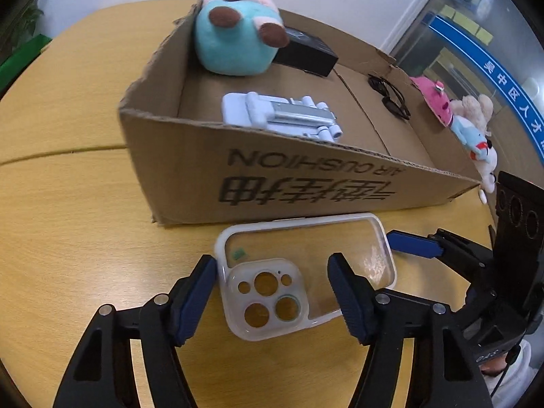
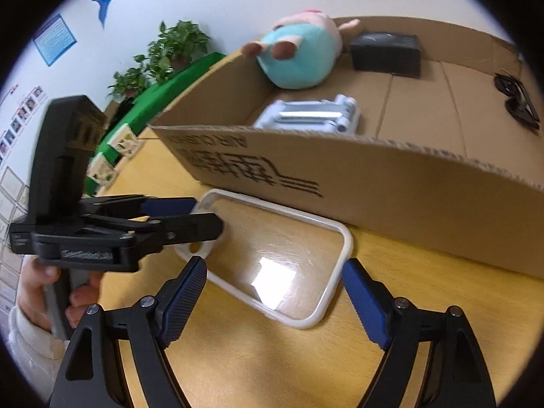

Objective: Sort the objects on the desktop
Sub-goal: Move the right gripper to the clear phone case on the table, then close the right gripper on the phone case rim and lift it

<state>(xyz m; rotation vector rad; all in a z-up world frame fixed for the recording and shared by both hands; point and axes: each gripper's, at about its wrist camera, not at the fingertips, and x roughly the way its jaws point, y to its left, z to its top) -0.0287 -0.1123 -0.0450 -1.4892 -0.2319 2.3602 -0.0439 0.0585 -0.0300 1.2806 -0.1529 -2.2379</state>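
Clear plastic phone case (image 1: 306,272) lies flat on the table (image 1: 85,238) against the cardboard box (image 1: 306,176); my left gripper (image 1: 272,292) straddles its camera end, spread, unclamped. From the right wrist, my right gripper (image 2: 273,292) brackets the far end, equally released, I judge to steady the lift.

- The phone case (image 1: 306,272) is clear glossy plastic with a milky white rim, catching a bright glare.
- The box (image 1: 306,183) is plain matt brown cardboard with rough, ragged cut edges.
- The table (image 1: 85,238) has a smooth, yellowish wood-look top.
- The plush toy (image 1: 234,37) is soft, fuzzy cloth.
- The phone stand (image 1: 282,115) is pale plastic with a shiny metal bar.
- The gripper pads (image 1: 350,299) look like textured blue rubber on matt black plastic.
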